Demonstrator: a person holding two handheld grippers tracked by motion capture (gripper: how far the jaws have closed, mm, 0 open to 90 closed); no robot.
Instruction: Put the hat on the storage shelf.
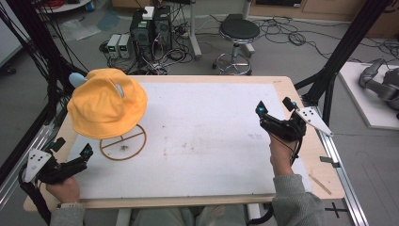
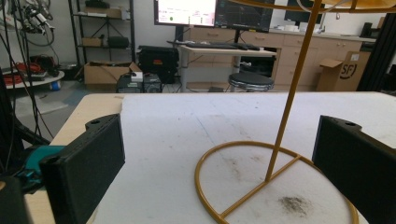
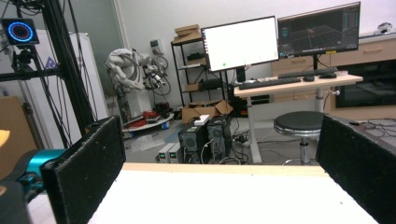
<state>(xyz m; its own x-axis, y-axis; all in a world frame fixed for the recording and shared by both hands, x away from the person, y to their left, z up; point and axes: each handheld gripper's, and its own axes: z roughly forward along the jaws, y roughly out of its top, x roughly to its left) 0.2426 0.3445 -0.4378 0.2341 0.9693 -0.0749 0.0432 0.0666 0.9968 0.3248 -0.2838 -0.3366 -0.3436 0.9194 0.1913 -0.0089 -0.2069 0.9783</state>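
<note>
Now my left gripper [image 1: 73, 150] sits spread near the gold wire stand [image 1: 123, 142] holding a yellow fabric bucket hat [image 1: 107, 104]; my right gripper [image 1: 274, 106] spread too, well apart.

Left black two-jaw gripper [image 1: 73, 149] and right black two-jaw gripper [image 1: 273, 106]: teal accents, grey triangular plates, black cables; grey knit sleeves.

Hat [image 1: 107, 103] sits atop a wire stand [image 1: 123, 142] at the desk's [image 1: 211, 141] left side, toward the far edge. Left tongs [image 1: 73, 148] hover at the near left corner, just before the stand's ring base; right tongs [image 1: 274, 107] near the right edge, well apart. Stool [image 1: 239, 30] stands on the floor behind the desk.
</note>
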